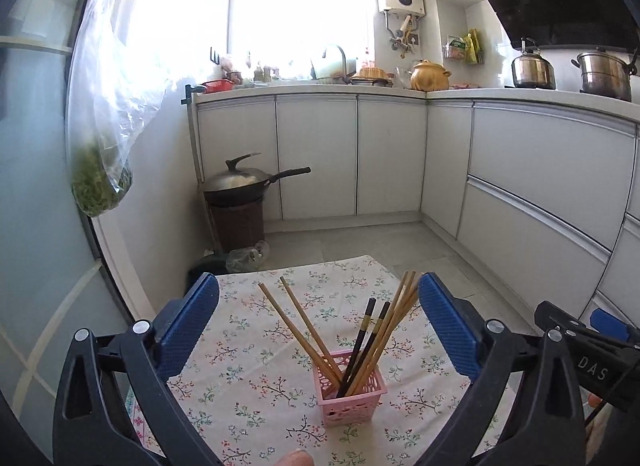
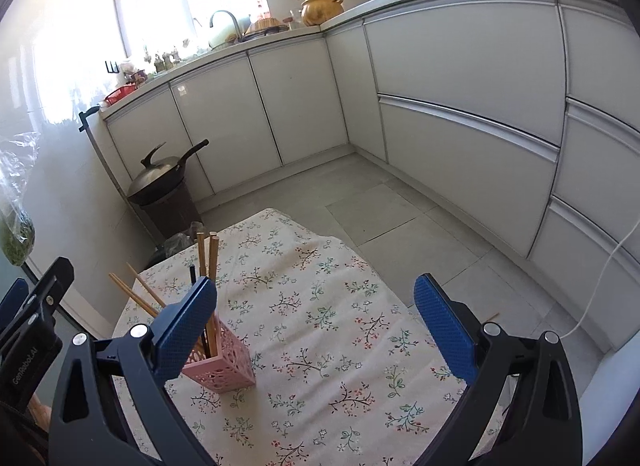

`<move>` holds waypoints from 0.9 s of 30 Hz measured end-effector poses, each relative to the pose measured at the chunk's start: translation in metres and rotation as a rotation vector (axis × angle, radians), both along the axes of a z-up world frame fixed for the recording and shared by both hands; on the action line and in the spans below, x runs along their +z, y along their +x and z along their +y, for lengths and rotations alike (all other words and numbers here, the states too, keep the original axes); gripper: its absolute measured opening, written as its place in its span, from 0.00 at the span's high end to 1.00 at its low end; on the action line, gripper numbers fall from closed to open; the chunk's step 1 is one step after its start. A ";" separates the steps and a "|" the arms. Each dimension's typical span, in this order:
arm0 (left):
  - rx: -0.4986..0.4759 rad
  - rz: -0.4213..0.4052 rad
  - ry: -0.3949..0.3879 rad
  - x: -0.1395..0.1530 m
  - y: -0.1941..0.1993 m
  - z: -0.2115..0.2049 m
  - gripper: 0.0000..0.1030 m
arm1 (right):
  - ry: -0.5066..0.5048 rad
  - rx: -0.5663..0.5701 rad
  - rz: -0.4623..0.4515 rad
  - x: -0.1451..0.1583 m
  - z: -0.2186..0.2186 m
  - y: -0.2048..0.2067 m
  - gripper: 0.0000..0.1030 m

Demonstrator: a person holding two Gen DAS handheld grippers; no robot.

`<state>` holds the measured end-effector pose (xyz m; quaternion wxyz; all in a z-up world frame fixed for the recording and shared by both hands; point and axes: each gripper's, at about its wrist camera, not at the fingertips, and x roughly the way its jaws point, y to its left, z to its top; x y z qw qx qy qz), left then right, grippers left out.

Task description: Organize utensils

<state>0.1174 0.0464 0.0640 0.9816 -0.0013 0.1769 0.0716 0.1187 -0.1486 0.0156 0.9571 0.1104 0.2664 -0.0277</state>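
Standing in the light pink lattice holder [image 1: 350, 390], stiff slim chopsticks [image 1: 380, 340] suit mid-shaft pinching; left gripper [image 1: 318, 324] and right gripper [image 2: 320, 326] both spread, empty.

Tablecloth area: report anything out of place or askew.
One stray wooden stick, seemingly a chopstick, lies on the floor past the table's right edge. The rest stand splayed in the pink basket on the floral tablecloth. Nothing spilled.

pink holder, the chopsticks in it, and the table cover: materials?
Pink holder: looks like moulded plastic, matte, with cut-out lattice walls.
Light chopsticks: likely bamboo or wood, tan, unvarnished look.
Dark chopsticks: black glossy finish with a gold band; base material unclear.
Tablecloth: floral printed fabric, judging by its soft wrinkles.
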 end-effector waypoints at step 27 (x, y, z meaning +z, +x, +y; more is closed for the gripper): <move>-0.008 0.039 -0.032 -0.011 -0.014 -0.014 0.07 | -0.044 -0.025 -0.026 -0.001 -0.010 -0.024 0.07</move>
